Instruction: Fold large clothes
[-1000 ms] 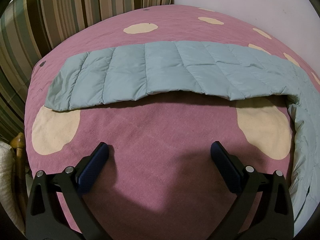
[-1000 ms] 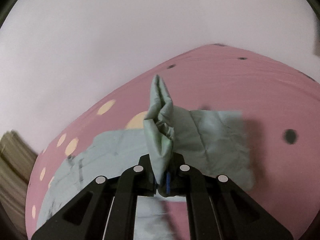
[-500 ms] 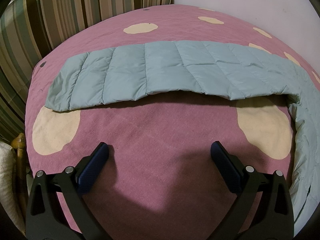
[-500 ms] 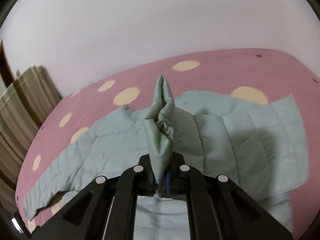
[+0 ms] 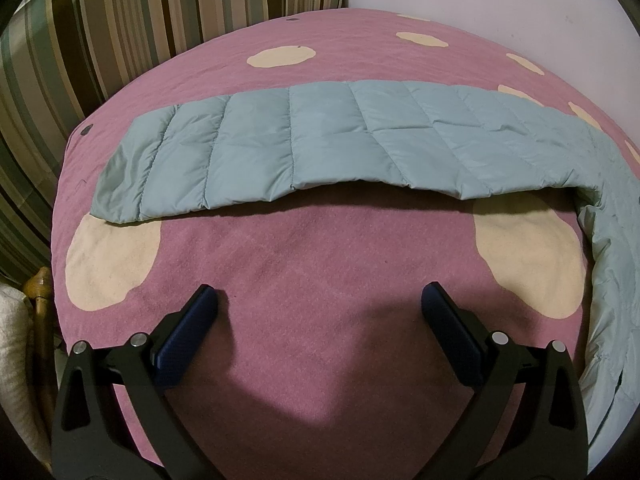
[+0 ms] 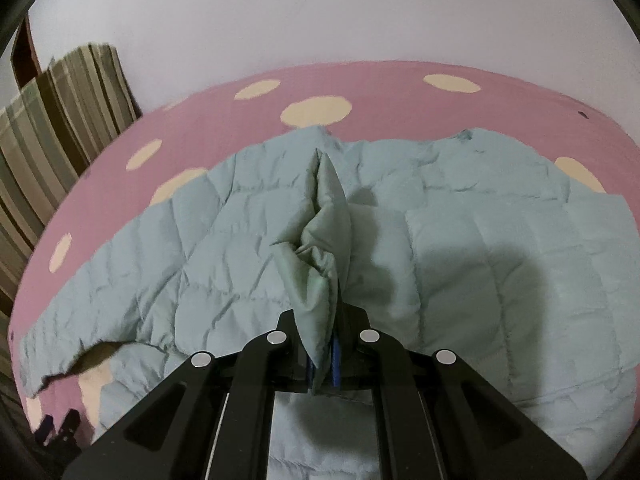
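Right hand-held gripper (image 6: 323,354) clamped on a bunched fold of the quilted jacket (image 6: 460,264); left hand-held gripper (image 5: 320,320) spread wide, nothing between its fingers.

Pale grey-green quilted jacket lies spread on the bed's pink blanket (image 5: 320,248) with cream spots. Left wrist view: one long sleeve (image 5: 320,148) stretched flat across the blanket, its cuff end toward the left near the striped cushion (image 5: 100,40), the rest of the garment curving down the right edge. Left gripper's fingers hover over bare pink blanket, well short of the sleeve. Right wrist view: pinched fold stands upright out of the closed jaws, above the jacket body; gripper shadow falls on the quilting to the right. White wall (image 6: 320,12) behind the bed.
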